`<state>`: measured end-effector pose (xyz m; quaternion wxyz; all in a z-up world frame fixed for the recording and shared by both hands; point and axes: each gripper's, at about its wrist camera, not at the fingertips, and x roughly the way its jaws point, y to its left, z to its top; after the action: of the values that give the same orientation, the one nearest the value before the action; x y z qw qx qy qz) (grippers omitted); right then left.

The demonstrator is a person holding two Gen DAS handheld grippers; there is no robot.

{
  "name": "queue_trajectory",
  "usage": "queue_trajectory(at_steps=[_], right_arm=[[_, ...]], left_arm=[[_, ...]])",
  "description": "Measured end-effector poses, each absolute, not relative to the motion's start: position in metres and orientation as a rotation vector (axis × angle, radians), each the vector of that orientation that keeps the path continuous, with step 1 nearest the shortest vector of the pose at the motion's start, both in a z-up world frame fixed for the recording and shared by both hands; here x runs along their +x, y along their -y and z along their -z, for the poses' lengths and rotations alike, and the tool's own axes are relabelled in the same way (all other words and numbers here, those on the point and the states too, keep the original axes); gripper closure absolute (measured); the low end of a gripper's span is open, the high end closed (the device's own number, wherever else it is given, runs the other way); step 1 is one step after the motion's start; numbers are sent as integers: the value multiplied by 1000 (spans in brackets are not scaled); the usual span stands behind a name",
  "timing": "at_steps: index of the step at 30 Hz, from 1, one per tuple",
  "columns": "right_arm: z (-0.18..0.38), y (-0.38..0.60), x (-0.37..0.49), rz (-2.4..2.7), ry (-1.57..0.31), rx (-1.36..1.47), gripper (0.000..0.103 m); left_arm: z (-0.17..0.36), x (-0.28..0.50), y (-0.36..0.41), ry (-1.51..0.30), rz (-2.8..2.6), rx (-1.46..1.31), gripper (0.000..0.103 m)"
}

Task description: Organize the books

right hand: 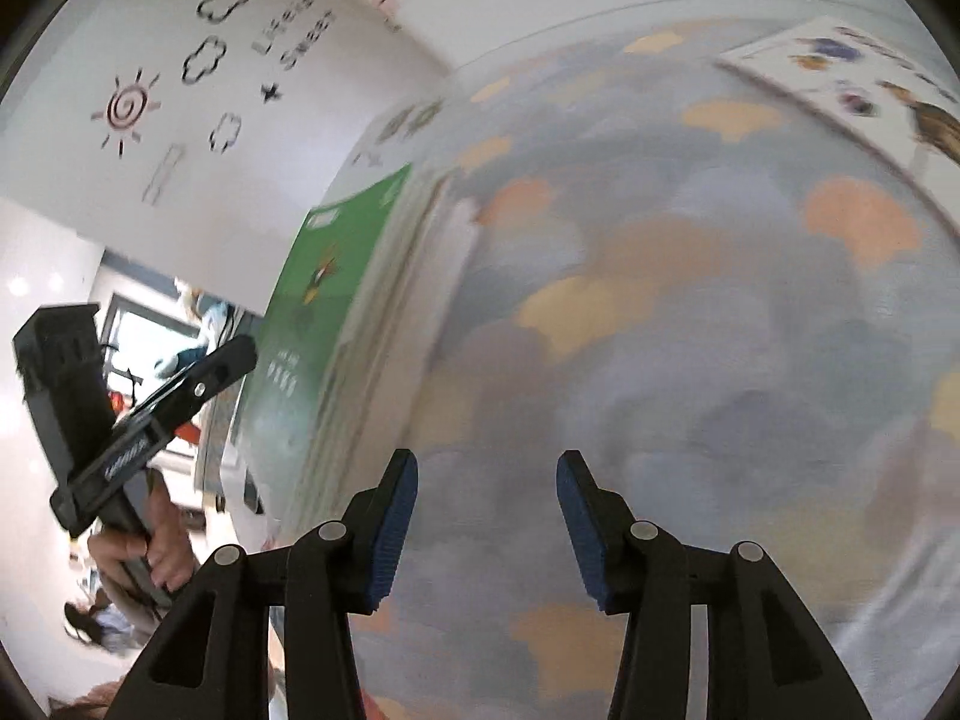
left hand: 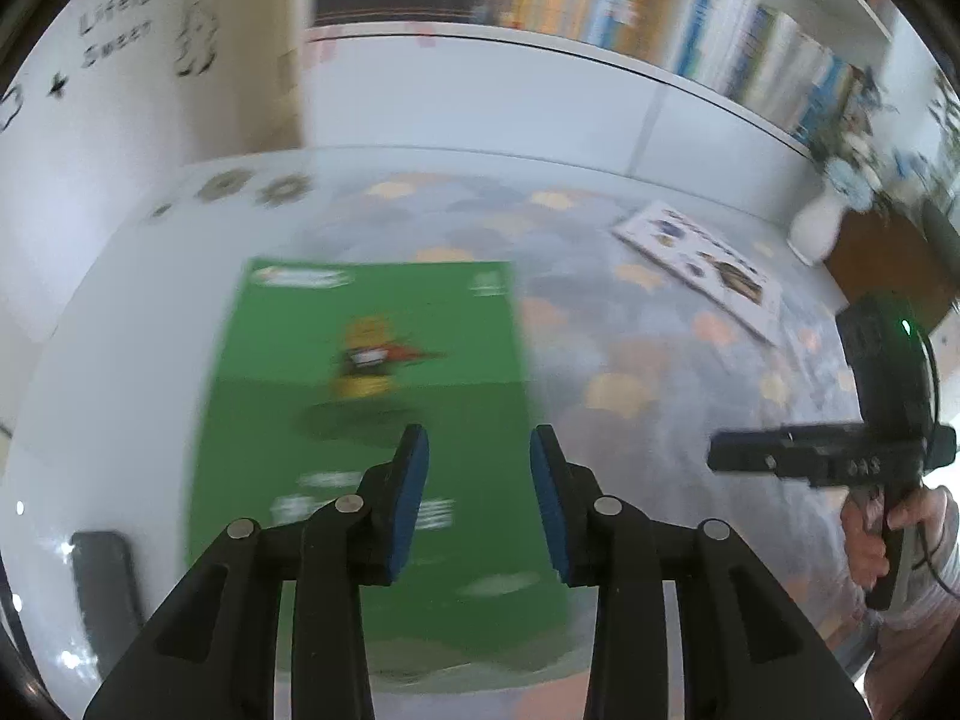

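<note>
on the patterned tablecloth (left hand: 660,372) our green book (left hand: 372,360) and white picture book (left hand: 702,264) lie unshelved; left gripper (left hand: 479,480) and right gripper (right hand: 487,516) hover open, empty.

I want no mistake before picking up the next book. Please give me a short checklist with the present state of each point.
1. Left gripper jaws empty: ok.
2. Right gripper jaws empty: ok.
3. Green book flat on the table, cover up: ok.
4. White picture book lying apart from the green book: ok.
5. Free slot on the bookshelf: cannot tell, blurred.
</note>
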<state>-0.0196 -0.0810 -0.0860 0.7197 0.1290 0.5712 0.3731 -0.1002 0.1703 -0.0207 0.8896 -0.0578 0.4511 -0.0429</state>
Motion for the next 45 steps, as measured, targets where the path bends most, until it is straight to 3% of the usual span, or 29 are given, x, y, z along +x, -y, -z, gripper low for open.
queue_trajectory(at_steps=[7,15,18,22,26,29,34,45], right_arm=[[79,174,21,-629,-1098,325,57],[109,252,36,-543,-942,500,59],[106,244,32,-547,-919,443,57],[107,245,33,-564,-919,455,54],[112,245,34,-570,-918,464,54],[113,244,34,-573,-918,461,52],[112,242,35,-575,-917,451,51],[112,242,34,-575,-917,451,50]], left_arm=[[39,-70,-68,-958,229,-106,70],[105,-48,-3,-1018,242,-46,71],[104,-57,1,-895,163,75,67],[110,-54,-18,-894,104,18,48],[109,-53,-29,-894,98,-50,44],[113,-52,-20,-902,122,-14,26],[118,-49,-17,-922,115,7,8],[119,-48,-15,-932,116,14,2]])
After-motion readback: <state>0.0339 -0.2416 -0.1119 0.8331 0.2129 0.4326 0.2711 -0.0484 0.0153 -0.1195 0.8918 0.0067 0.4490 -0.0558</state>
